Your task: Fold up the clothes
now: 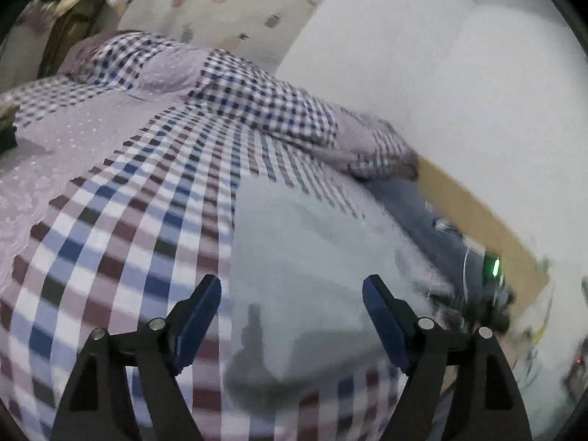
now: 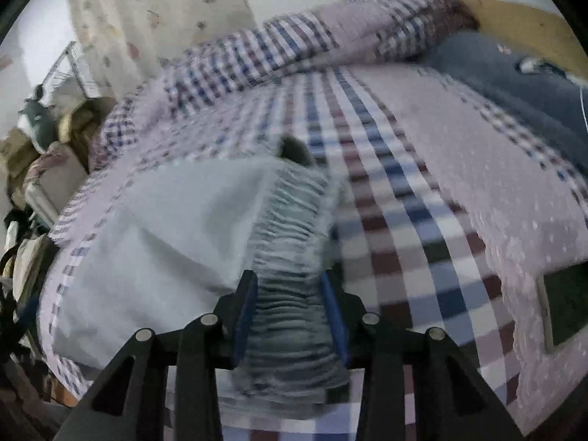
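A pale blue-white garment (image 1: 305, 257) lies on the checked bed cover (image 1: 121, 228). My left gripper (image 1: 292, 286) hangs open just above the garment, with nothing between its blue-padded fingers (image 1: 200, 316). In the right wrist view the same garment (image 2: 161, 228) spreads to the left, and its gathered elastic waistband (image 2: 294, 257) runs up the middle. My right gripper (image 2: 290, 286) is shut on that waistband, the ribbed cloth pinched between both blue pads. Both views are motion-blurred.
A rolled checked quilt (image 1: 264, 110) lies along the wall side of the bed. A dark blue cloth (image 2: 514, 88) sits by the wooden bed frame (image 1: 488, 228), near cables and a green light (image 1: 496, 266). Clutter (image 2: 33, 154) stands beside the bed.
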`<action>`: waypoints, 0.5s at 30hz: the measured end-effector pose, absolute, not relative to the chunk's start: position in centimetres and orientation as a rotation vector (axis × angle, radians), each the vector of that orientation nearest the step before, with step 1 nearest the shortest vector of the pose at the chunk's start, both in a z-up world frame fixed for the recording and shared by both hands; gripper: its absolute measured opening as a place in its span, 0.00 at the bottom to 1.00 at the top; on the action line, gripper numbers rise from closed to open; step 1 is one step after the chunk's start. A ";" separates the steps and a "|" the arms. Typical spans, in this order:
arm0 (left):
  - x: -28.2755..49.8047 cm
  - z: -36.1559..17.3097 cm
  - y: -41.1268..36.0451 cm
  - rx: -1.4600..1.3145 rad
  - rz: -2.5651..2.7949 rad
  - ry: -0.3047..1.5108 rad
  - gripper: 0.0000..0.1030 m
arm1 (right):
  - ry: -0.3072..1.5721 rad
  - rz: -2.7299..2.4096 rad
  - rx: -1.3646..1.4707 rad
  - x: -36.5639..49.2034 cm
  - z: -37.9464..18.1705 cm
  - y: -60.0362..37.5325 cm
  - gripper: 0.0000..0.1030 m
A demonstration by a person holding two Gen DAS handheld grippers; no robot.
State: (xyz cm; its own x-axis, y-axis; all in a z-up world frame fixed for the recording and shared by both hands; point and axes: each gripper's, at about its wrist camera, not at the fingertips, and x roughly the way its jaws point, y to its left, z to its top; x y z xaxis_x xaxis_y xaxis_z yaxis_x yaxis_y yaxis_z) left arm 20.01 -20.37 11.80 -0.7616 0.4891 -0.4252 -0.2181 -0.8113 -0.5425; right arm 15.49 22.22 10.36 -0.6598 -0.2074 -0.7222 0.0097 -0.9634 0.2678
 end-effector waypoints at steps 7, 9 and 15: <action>14.2 13.2 -18.2 -0.704 2.487 -0.726 0.80 | -0.394 -2.739 1.146 16.0 11.0 22.7 0.38; 12.5 13.7 -16.9 -0.692 2.478 -0.700 0.80 | -0.378 -2.770 1.065 16.4 12.0 22.5 0.39; 7.8 13.9 -13.9 -0.754 2.531 -0.573 0.83 | -0.305 -2.785 0.913 16.2 15.5 20.4 0.39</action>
